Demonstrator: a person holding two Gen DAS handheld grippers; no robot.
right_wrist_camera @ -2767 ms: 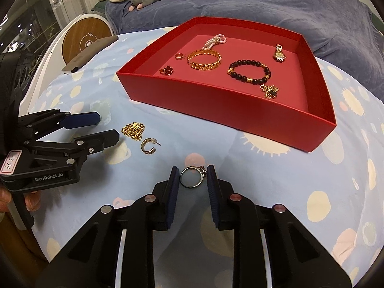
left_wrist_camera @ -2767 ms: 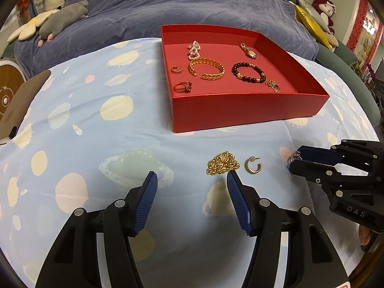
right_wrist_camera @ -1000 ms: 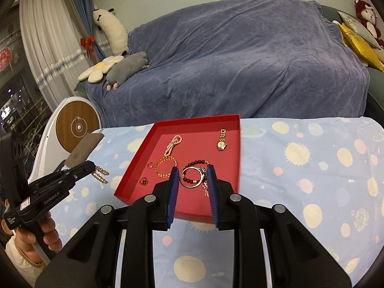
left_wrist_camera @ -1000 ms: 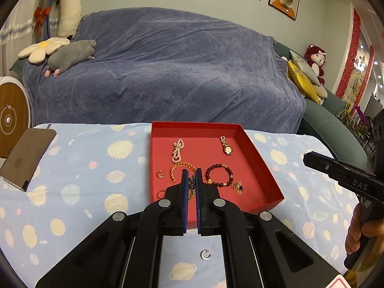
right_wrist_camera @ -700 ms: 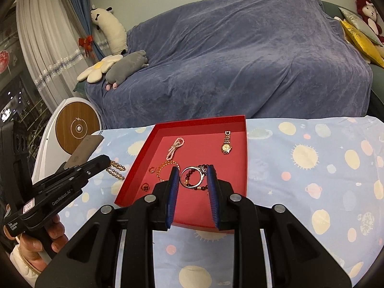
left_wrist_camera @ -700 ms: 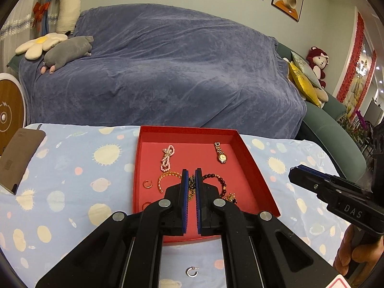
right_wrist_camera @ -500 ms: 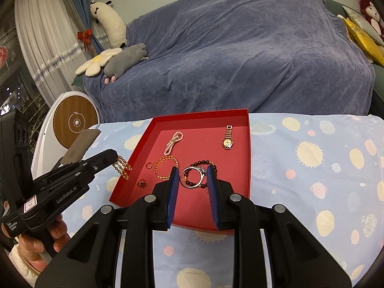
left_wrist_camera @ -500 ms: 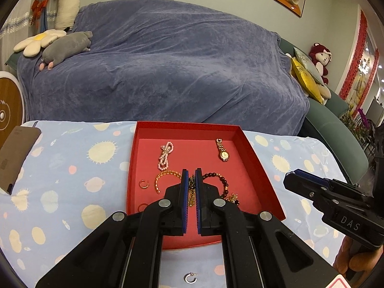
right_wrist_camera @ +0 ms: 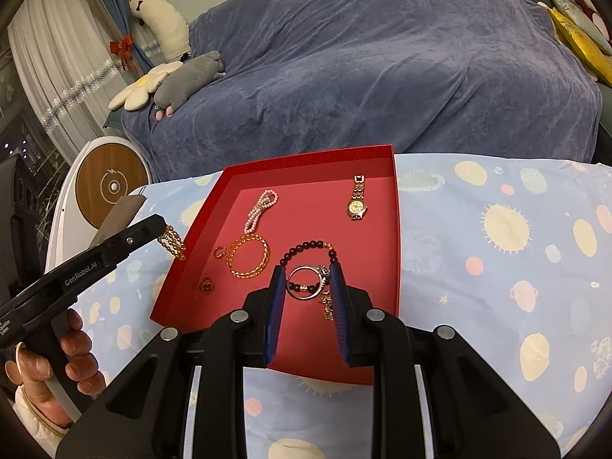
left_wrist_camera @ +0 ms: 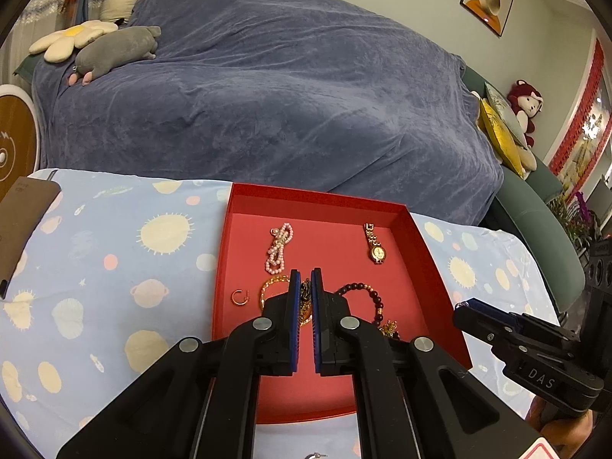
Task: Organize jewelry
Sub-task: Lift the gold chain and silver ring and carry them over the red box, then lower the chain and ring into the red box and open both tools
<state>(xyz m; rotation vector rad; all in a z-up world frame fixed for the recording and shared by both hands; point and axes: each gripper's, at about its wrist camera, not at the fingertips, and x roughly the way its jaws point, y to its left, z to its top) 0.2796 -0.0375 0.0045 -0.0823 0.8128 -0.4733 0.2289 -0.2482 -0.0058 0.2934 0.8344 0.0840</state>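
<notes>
**Both pieces aloft, ready to go into the tray**

Your right gripper has its jaws clenched on the silver ring, above the near part of the red tray. Your left gripper pinches the gold chain, hanging just outside the tray's left wall in the right wrist view. Carry it over that wall, lower both, then release. Bare red floor lies nearest you.

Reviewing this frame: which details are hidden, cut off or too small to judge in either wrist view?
- Gold chain, left wrist view: mostly hidden between the left claw fingers.
- Hoop earring, left wrist view: cut off by the bottom edge.
- Watch dial, both views: too small to read.
- Ring in the right claw, right wrist view: its height above the red tray cannot be told.
</notes>
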